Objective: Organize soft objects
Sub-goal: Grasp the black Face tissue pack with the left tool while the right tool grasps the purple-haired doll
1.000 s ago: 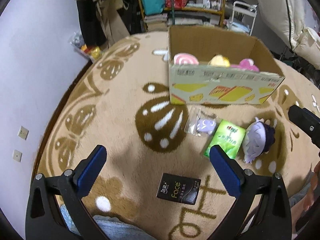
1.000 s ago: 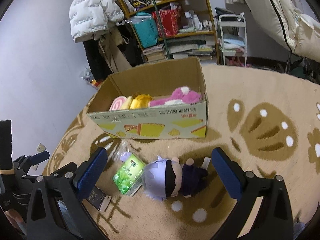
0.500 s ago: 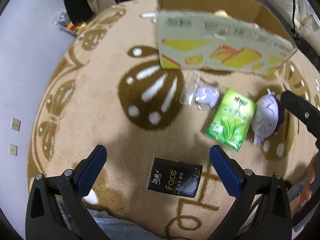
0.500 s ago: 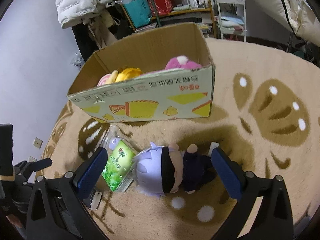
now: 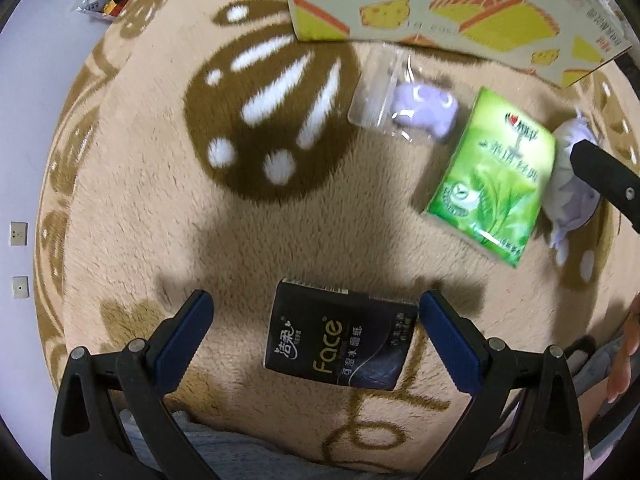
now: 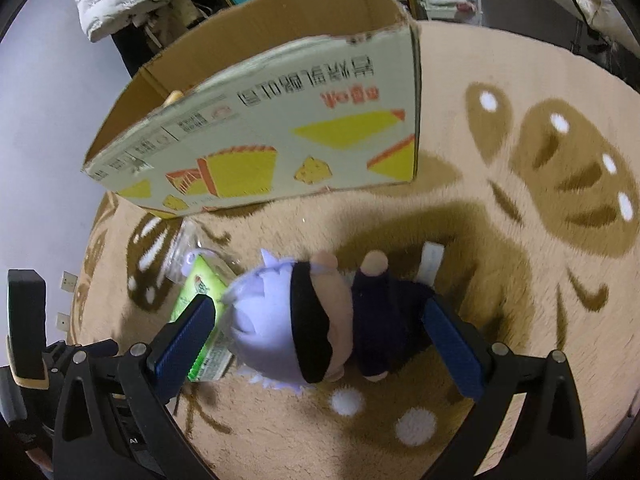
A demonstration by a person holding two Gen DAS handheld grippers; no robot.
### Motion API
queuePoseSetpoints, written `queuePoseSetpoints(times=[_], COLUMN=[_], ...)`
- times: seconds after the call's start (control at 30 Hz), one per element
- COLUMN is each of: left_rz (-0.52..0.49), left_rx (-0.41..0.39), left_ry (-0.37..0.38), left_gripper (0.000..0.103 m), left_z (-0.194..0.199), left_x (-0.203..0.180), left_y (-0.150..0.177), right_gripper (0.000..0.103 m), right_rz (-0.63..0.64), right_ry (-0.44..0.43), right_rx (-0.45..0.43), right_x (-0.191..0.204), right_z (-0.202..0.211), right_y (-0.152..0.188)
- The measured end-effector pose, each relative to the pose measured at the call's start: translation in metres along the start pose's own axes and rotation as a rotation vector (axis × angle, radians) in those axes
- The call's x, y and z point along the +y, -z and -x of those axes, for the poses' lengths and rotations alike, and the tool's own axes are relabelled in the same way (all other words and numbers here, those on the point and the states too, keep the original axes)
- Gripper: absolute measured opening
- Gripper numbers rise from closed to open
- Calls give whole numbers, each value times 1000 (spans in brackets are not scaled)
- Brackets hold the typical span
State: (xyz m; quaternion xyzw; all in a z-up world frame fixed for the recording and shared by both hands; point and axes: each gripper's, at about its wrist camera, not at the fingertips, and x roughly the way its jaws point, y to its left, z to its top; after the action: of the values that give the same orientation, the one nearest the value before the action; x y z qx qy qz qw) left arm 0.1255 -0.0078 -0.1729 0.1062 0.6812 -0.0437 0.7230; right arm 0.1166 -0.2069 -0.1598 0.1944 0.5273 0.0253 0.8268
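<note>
Two spread blue fingers of the right gripper (image 6: 318, 340) flank the plush doll (image 6: 320, 320), which lies on the rug (image 6: 520, 280) in front of the cardboard box (image 6: 280, 136), long axis crosswise, head toward the green tissue pack (image 6: 196, 292). Left gripper (image 5: 316, 340), also wide open, brackets the black tissue pack (image 5: 340, 344).

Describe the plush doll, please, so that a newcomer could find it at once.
Start at the cardboard box on the beige rug. In front of it lies a row of soft items; the plush doll is beside the green tissue pack. It alone has pale lilac hair, a black blindfold and dark clothes.
</note>
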Motion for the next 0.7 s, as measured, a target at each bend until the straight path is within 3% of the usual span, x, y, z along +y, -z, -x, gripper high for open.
queuePoseSetpoints(times=[0.17, 0.3, 0.4, 0.53, 0.7], left_rz=[-11, -1, -6, -13, -5], left_rx=[22, 47, 43, 31, -29], left_ry=[-1, 55, 64, 59, 12], left_gripper=[96, 77, 69, 66, 66], left_z=[-7, -12, -12, -9, 5], left_x=[-3, 0, 1, -4, -7], left_y=[-2, 1, 2, 6, 8], right_gripper=[103, 103, 103, 103, 95], right_rz=[37, 55, 49, 41, 56], right_ry=[34, 85, 100, 90, 78], right_rx=[38, 65, 69, 57, 38], right_x=[6, 8, 6, 5, 5], right_z=[-9, -19, -23, -21, -13], right_y=[2, 3, 2, 2, 1])
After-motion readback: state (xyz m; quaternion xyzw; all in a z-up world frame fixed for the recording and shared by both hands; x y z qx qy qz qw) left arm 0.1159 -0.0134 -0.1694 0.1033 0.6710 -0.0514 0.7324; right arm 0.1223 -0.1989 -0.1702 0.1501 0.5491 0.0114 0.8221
